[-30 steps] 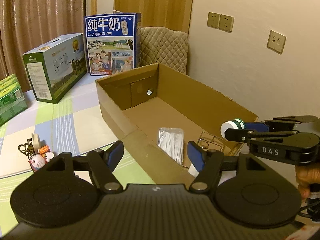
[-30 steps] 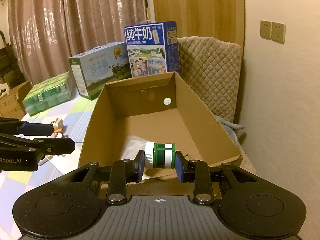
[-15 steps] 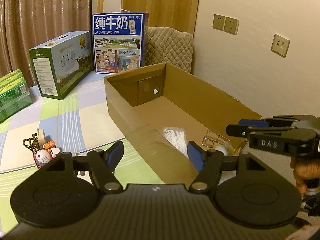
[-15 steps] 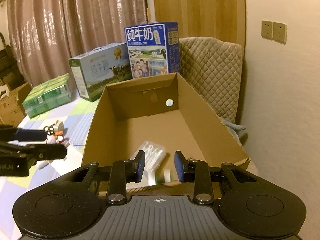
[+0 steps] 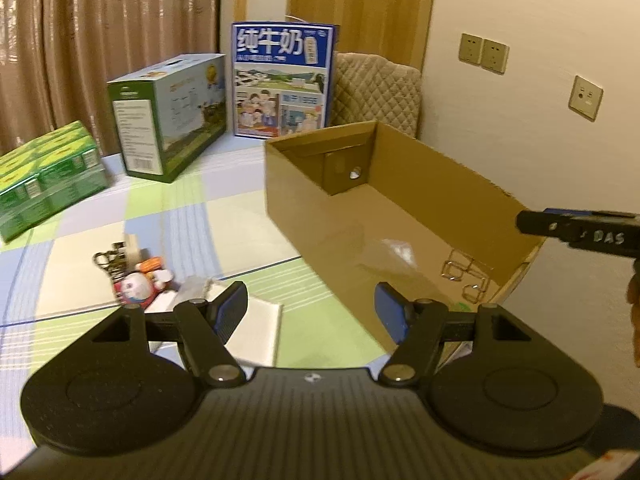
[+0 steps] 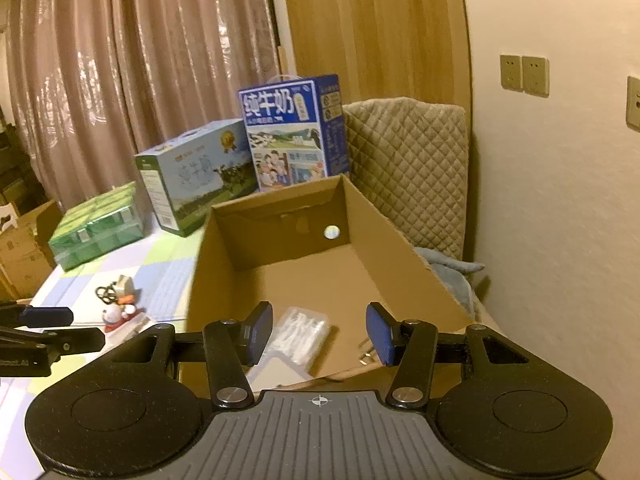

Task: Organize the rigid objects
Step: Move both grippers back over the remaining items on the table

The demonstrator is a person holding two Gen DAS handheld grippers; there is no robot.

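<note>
Since the earlier frame, the green-and-white bottle has left the right gripper (image 6: 319,334), whose jaws have just been opening and now stand apart, empty, over the cardboard box (image 6: 394,248); bottle unseen. Left gripper (image 5: 311,310) open, empty, beside the box.

Green-and-white bottle out of right gripper (image 6: 320,334), its jaws just opening, empty over cardboard box (image 6: 400,240).

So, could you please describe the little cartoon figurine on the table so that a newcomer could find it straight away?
Start at the open cardboard box on the checked tablecloth; a small clutter lies left of it. The cartoon figurine is the round white-faced toy with red trim, nearer the camera than the metal keyring and the orange piece.
</note>
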